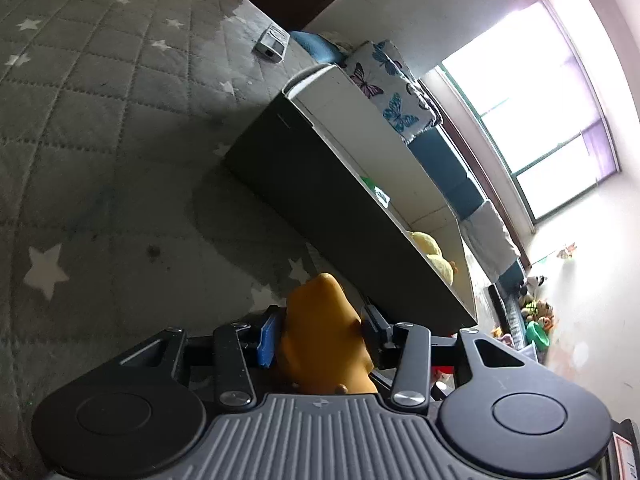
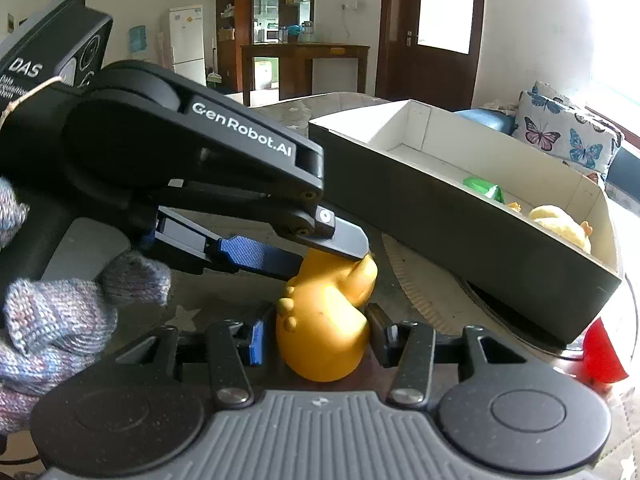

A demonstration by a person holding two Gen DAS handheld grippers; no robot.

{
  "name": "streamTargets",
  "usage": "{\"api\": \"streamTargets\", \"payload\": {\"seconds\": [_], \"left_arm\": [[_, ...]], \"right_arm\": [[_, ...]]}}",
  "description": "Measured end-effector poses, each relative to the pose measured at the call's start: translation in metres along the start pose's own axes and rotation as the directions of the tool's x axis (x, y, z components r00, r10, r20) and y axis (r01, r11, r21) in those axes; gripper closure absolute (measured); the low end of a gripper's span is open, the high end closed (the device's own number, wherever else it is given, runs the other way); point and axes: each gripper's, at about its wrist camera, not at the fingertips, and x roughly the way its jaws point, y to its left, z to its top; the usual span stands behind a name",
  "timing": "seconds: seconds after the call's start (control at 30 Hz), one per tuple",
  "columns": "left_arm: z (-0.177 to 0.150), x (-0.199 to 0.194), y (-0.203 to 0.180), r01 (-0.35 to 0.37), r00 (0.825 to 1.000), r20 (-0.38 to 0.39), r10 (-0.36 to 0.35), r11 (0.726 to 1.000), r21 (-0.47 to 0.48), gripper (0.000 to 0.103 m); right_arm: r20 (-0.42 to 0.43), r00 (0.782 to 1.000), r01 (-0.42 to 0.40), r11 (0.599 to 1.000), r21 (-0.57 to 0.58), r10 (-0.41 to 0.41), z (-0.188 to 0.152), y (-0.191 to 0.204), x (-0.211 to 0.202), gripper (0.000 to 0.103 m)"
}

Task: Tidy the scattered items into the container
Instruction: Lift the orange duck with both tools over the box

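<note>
Two handheld grippers met over an orange toy (image 2: 326,320) on a star-patterned quilt (image 1: 100,120), just short of the near wall of the box (image 2: 460,216) it was bound for. The right gripper (image 2: 320,336) had its pads pressed on the toy's round body, one on each flank, jaws narrow. The left gripper (image 2: 320,256), reaching in from the side in a gloved hand (image 2: 52,320), straddled the toy's upper end with its jaws spread wide; in its own view a gap showed on at least one side of the toy, so it seemed to have let go, though contact on the other pad could not be ruled out. The step in hand looked like a hand-over, the right tool taking the load. Inside the box a yellow plush (image 2: 560,224) and a green item (image 2: 482,188) already lay toward its far end. The next move called for the left gripper to clear away, then a lift high enough to pass the wall, and a release over the bare white floor nearer the middle. A red thing (image 2: 602,356) waited beyond the box's corner.
</note>
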Motion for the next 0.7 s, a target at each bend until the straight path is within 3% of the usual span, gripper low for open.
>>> {"api": "streamTargets", "payload": {"seconds": [0.37,0.7], "left_arm": [[0.001,-0.015,-0.015,0.016,1.000,0.017,-0.016,0.999,0.029,0.057],[0.039,-0.014,-0.070,0.057,0.995,0.070,-0.067,0.989,0.137,0.057]], "right_arm": [[0.048,0.999,0.002,1.000,-0.010,-0.002,0.005,-0.001,-0.016,0.058],[0.157,0.986,0.060,0.998,-0.029,-0.055,0.046,-0.027,-0.032,0.058]]}}
